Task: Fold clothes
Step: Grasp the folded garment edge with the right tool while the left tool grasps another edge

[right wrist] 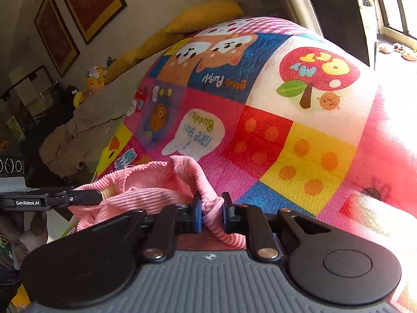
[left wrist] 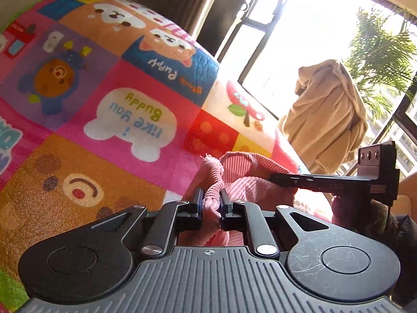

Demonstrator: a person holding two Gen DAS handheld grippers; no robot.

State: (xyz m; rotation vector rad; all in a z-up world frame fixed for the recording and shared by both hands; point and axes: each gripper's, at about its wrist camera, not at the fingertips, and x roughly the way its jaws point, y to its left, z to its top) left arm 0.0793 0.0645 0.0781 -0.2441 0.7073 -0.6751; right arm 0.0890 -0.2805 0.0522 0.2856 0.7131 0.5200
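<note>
Both black two-finger grippers are pinching the same pink ribbed knit garment (left wrist: 250,182): the left gripper (left wrist: 211,204) clamps one bunched edge, the right gripper (right wrist: 211,210) another, with the cloth sagging between them just above a bright patchwork cartoon quilt (right wrist: 260,120). A tan robe (left wrist: 328,114) hangs by the sunlit window (left wrist: 299,26).

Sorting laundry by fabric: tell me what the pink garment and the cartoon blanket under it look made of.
Pink garment: soft ribbed knit or fine corduroy, matte; parallel ridges show and it bunches limply.
Cartoon blanket: printed woven cloth, probably cotton or polyester, matte; fine weave grain and light quilted puckering show. Exact fibres cannot be told.
</note>
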